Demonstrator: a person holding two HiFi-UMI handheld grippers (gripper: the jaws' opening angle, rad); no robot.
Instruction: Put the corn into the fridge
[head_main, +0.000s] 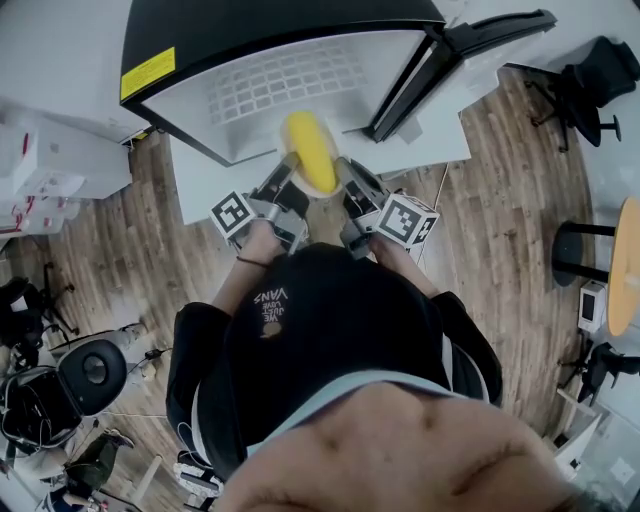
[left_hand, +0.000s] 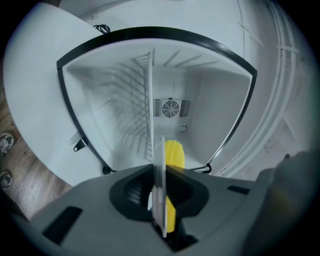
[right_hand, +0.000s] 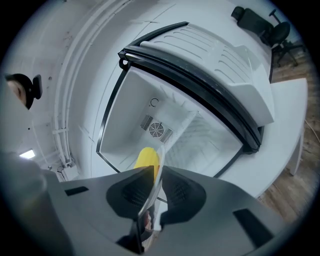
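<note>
In the head view, a smooth, blunt-ended yellow corn (head_main: 310, 150) is lying in the upper middle of the frame, just before the open mouth of the fridge (head_main: 300, 80); the fridge is showing a glossy black casing, a white gridded inner wall and a yellow label (head_main: 148, 72) at upper left, its print too small to read; its black-edged door (head_main: 470, 40) is standing open at upper right. The left gripper (head_main: 285, 172) and right gripper (head_main: 347, 175) are flanking the corn; white letters on the person's black shirt (head_main: 270, 298) are reading VANS, upside down.

In the left gripper view, the matt grey jaws are standing almost together, pinching a thin white plate (left_hand: 159, 200) seen edge-on; the ribbed corn is lying against the plate's right face at lower centre – behind it, a wire shelf (left_hand: 145, 100) and a round fan grille (left_hand: 171, 108).

In the right gripper view, the jaws are likewise nipping the plate's thin rim; the corn is showing left of it, at lower centre.
</note>
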